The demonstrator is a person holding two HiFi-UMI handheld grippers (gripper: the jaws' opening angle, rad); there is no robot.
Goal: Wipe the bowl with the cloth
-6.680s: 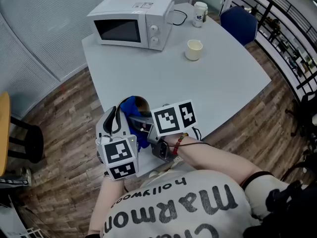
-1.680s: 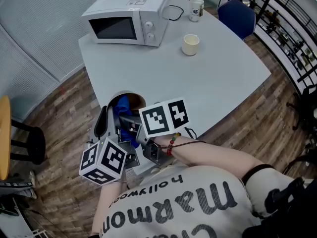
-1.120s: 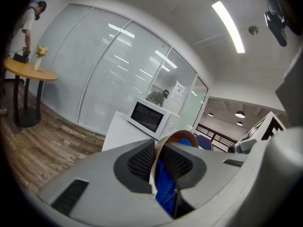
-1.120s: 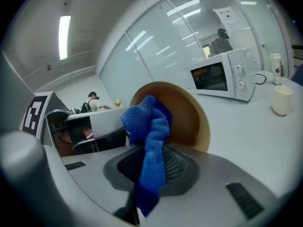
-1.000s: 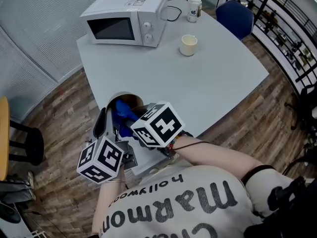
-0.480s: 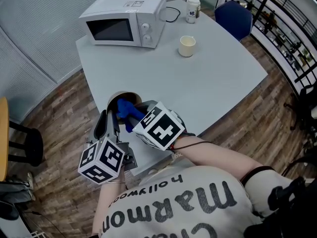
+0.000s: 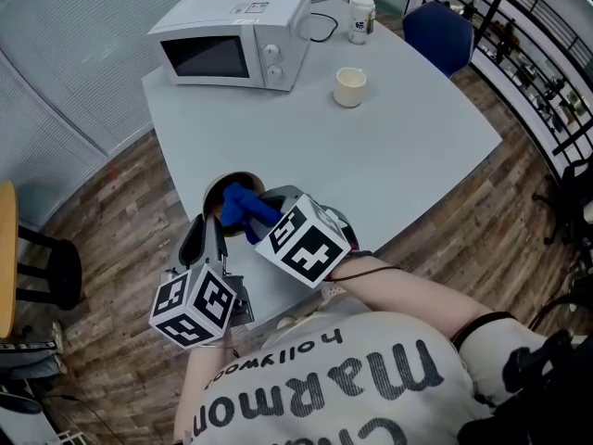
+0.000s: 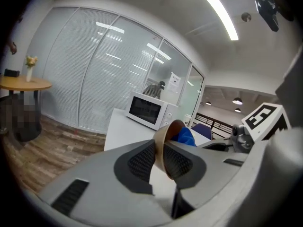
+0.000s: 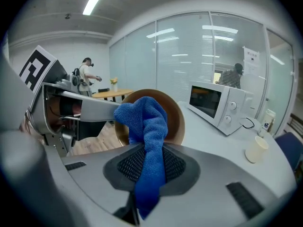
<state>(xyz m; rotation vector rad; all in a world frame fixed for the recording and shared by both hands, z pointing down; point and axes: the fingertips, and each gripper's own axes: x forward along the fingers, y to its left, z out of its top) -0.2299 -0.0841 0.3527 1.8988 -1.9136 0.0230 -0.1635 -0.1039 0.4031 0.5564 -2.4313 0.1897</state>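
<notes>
One round brown bowl (image 9: pixel 176 119) is rim-gripped by left gripper (image 8: pixel 159 156). Fuzzy blue cloth (image 9: pixel 147 122) is pinched by right gripper (image 9: pixel 149 167).

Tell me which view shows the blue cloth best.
Right gripper view: the blue cloth hangs centre-frame, pinched between the jaws, before the brown bowl. The head view shows a small bunch in the bowl; the left gripper view, a scrap behind its rim.

By the near edge of the grey surface (image 7: pixel 398 156), the left claw (image 7: pixel 209 237) meets the rim of a brown bowl (image 7: pixel 232 184). The right claw (image 7: pixel 264 216) holds a blue cloth (image 7: pixel 243 205) inside the bowl. Farther back stand a white microwave (image 7: pixel 236 33), a cream cup (image 7: pixel 350 87) and a lidded cup (image 7: pixel 361 17).
</notes>
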